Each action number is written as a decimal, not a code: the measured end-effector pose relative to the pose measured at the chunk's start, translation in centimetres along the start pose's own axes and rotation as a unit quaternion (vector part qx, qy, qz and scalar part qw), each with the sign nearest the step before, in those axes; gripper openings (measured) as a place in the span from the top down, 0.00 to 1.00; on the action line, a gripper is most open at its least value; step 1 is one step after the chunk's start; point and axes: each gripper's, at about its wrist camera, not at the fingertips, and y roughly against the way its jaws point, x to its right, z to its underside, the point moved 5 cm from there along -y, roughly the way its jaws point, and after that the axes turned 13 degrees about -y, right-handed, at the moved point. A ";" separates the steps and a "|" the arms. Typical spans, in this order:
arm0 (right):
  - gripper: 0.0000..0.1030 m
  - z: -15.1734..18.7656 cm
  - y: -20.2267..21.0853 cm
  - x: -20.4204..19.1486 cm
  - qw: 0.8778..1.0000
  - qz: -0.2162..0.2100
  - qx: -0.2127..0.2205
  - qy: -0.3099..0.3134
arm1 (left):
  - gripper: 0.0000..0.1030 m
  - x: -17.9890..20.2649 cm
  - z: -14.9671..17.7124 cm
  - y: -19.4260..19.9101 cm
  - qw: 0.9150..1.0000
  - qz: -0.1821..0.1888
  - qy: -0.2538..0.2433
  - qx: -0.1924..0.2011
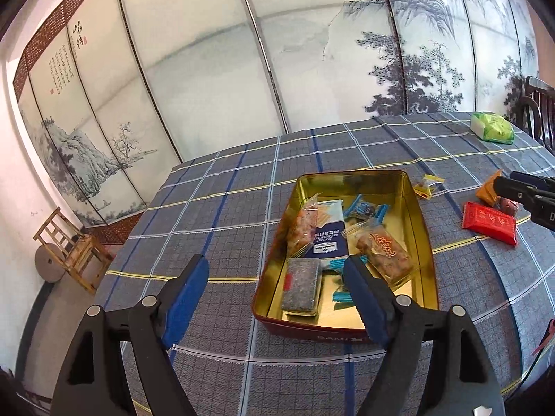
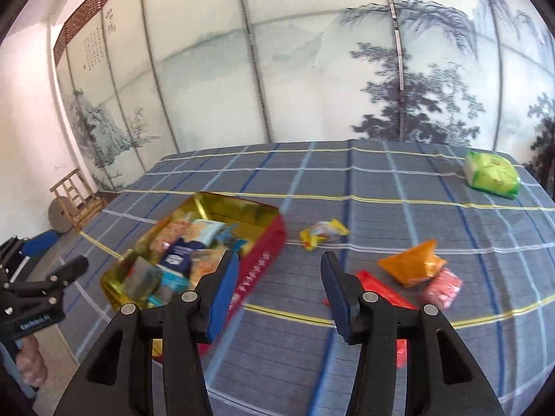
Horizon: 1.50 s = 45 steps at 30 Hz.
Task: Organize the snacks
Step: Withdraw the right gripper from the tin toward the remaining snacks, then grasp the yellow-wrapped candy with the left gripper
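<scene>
My left gripper (image 1: 277,298) has its jaws spread wide with nothing between them, hanging over the near end of the tin (image 1: 421,242), which sits on the plaid tablecloth (image 1: 215,215). The tin is red outside, gold inside, and already has a bunch of snacks in it: a grey bar (image 1: 301,286) at the near end, a clear pack of orange snacks (image 1: 385,251) to the right, a navy and white packet (image 1: 327,239) in the middle, plus some small blue wrappers.

My right gripper (image 2: 279,291) is part open, jaws apart and empty, over bare cloth just right of the tin. That view is a bit smeared, so fine detail is iffy.

Still loose on the table, right of the tin: a small yellow wrapper (image 2: 324,234), an orange pouch (image 2: 412,263), a red flat pack (image 1: 489,222) and a pinkish pack (image 2: 444,286) touching the orange pouch. A green and white bag (image 2: 492,173) sits far right, well apart from everything else.

A painted screen (image 1: 208,69) stands behind the table, with a wooden chair (image 1: 73,246) on the floor to the left.
</scene>
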 end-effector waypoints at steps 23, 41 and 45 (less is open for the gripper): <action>0.45 1.7 2.6 22.8 0.983 0.152 -0.016 -0.106 | 0.19 13.6 -10.4 -2.0 0.979 0.181 -0.090 0.008; 0.43 2.1 2.0 23.2 0.987 0.086 -0.028 -0.135 | 0.37 20.9 -16.9 -19.3 0.921 0.330 -0.183 -0.098; 0.43 2.1 2.0 23.2 0.987 0.082 -0.030 -0.136 | 0.37 21.3 -16.2 -20.4 0.911 0.343 -0.199 -0.110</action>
